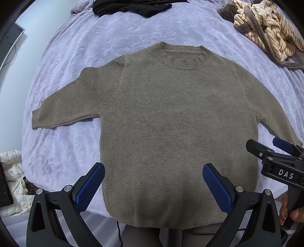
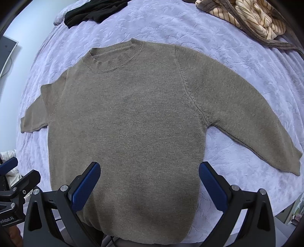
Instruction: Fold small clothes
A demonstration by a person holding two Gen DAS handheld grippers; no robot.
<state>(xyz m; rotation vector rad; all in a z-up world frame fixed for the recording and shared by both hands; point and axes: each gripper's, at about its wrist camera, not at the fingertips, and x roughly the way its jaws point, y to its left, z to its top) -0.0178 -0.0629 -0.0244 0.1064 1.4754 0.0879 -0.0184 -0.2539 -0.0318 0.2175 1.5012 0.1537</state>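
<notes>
A grey-brown knit sweater (image 1: 171,123) lies flat and face up on the lavender bedspread (image 1: 79,57), collar far, both sleeves spread outward, hem at the near bed edge. It also shows in the right wrist view (image 2: 129,123). My left gripper (image 1: 153,171) is open and empty, held above the sweater's lower part. My right gripper (image 2: 150,169) is open and empty, held above the sweater's lower right part. The right gripper also shows in the left wrist view (image 1: 269,146) near the right sleeve's cuff. The left gripper shows at the left edge of the right wrist view (image 2: 13,171).
A black garment (image 1: 131,7) lies at the far edge of the bed. A heap of cream striped and brown clothes (image 1: 266,30) lies at the far right. White crumpled fabric (image 1: 13,180) sits beside the bed on the left. A monitor (image 1: 9,43) stands at the far left.
</notes>
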